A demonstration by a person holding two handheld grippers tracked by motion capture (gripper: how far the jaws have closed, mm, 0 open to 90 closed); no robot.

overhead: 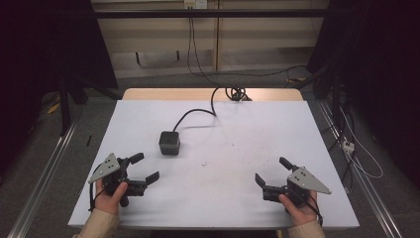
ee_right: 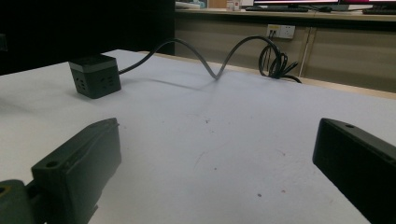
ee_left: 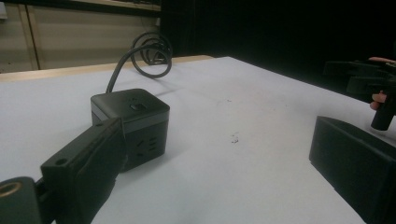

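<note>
A black cube power socket [overhead: 169, 143] sits on the white table [overhead: 233, 198], left of centre, and its black cable [overhead: 194, 114] runs to the far edge. My left gripper [overhead: 147, 166] rests at the front left, open and empty, just short of the cube. In the left gripper view the cube [ee_left: 130, 121] stands right behind the left jaw, with my left gripper [ee_left: 210, 158] wide apart. My right gripper [overhead: 270, 170] lies at the front right, open, holding nothing. From the right gripper view the cube [ee_right: 95, 75] is far off at the upper left, beyond my right gripper [ee_right: 217, 163].
The cable ends in a coil [overhead: 236, 92] at the table's far wooden edge [overhead: 208, 94]. A wall outlet [ee_right: 279, 31] sits behind. Loose wires [overhead: 354, 148] lie on the floor to the right. Small dark specks [overhead: 204, 163] mark the table's middle.
</note>
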